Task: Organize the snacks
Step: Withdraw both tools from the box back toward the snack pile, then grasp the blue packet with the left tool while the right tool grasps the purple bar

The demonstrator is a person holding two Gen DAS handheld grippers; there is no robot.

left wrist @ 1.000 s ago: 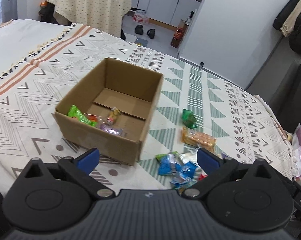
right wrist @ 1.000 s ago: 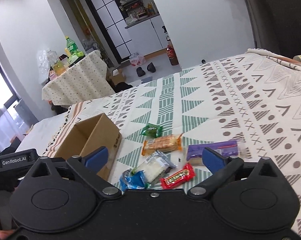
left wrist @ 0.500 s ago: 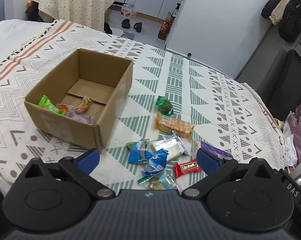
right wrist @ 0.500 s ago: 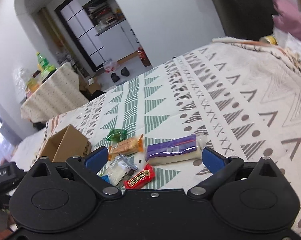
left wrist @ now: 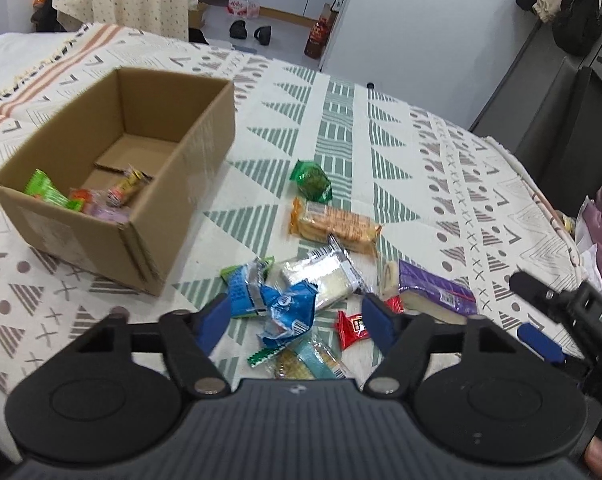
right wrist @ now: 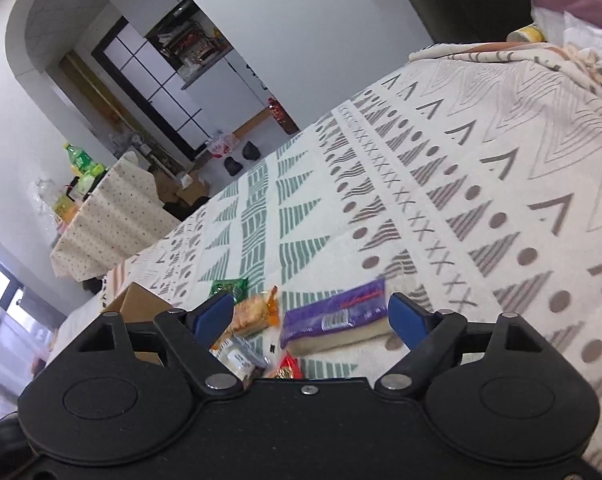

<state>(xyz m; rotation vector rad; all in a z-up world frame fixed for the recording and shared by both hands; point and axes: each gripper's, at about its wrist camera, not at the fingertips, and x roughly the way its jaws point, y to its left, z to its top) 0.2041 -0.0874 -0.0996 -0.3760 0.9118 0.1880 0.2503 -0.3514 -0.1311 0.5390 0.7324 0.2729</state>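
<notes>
On the patterned bedspread (left wrist: 381, 128), to the right of the cardboard box (left wrist: 133, 240), the loose snacks lie in a heap. My left gripper (left wrist: 295, 318) hangs spread wide over the blue wrapper (left wrist: 277, 300), clasping nothing, with the small red packet (left wrist: 353, 328) just inside its right finger. Beyond the blue wrapper sit a clear pack (left wrist: 321, 280), an orange cracker pack (left wrist: 333, 226) and, farthest from me, a green packet (left wrist: 311, 180). Inside the box, against its near wall, lie a few wrapped snacks (left wrist: 81, 198). My right gripper (right wrist: 311, 314) is released too, its blue fingers (right wrist: 405, 314) wide apart low over the spread, the purple bar (right wrist: 337, 312) lying between them, apart from both.
</notes>
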